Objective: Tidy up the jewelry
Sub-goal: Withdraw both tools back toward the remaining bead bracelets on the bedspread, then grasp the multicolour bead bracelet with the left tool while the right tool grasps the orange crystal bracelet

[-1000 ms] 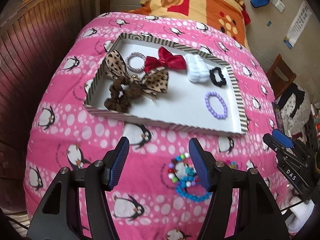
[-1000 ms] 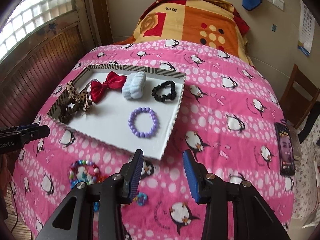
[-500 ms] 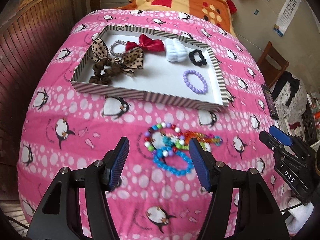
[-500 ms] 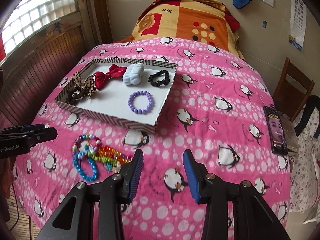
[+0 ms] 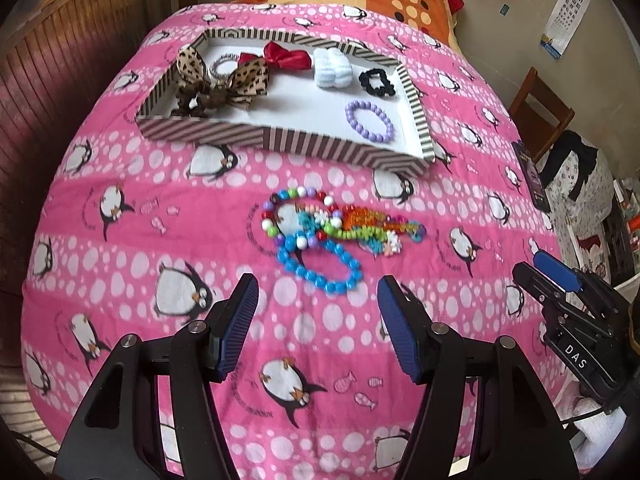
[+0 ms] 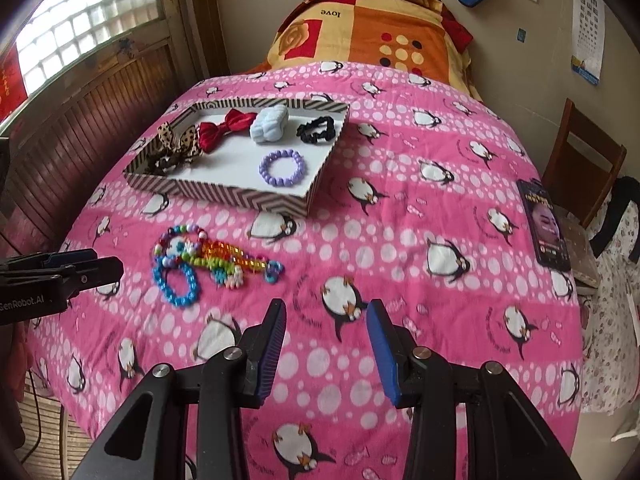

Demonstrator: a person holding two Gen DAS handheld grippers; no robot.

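A striped-rim tray (image 5: pixel 280 142) (image 6: pixel 224 194) lies on the pink penguin bedspread. It holds a purple bead bracelet (image 5: pixel 369 121) (image 6: pixel 282 168), a black scrunchie (image 5: pixel 377 83), a white scrunchie (image 5: pixel 332 68), a red bow (image 5: pixel 287 55) and leopard bows (image 5: pixel 224 76). A pile of colourful bead bracelets (image 5: pixel 332 236) (image 6: pixel 208 264) lies on the bedspread in front of the tray. My left gripper (image 5: pixel 314 320) is open and empty, just short of the pile. My right gripper (image 6: pixel 326 344) is open and empty, right of the pile.
A phone (image 6: pixel 544 226) lies at the bed's right edge. A wooden chair (image 6: pixel 580 160) stands beyond it. An orange pillow (image 6: pixel 372 32) lies at the head of the bed. A wood-panelled wall (image 6: pixel 80 128) runs along the left side.
Both grippers have pulled back from the tray toward the near end of the bed. The bracelet pile now lies ahead of the left gripper instead of between its fingers. Both stay open.
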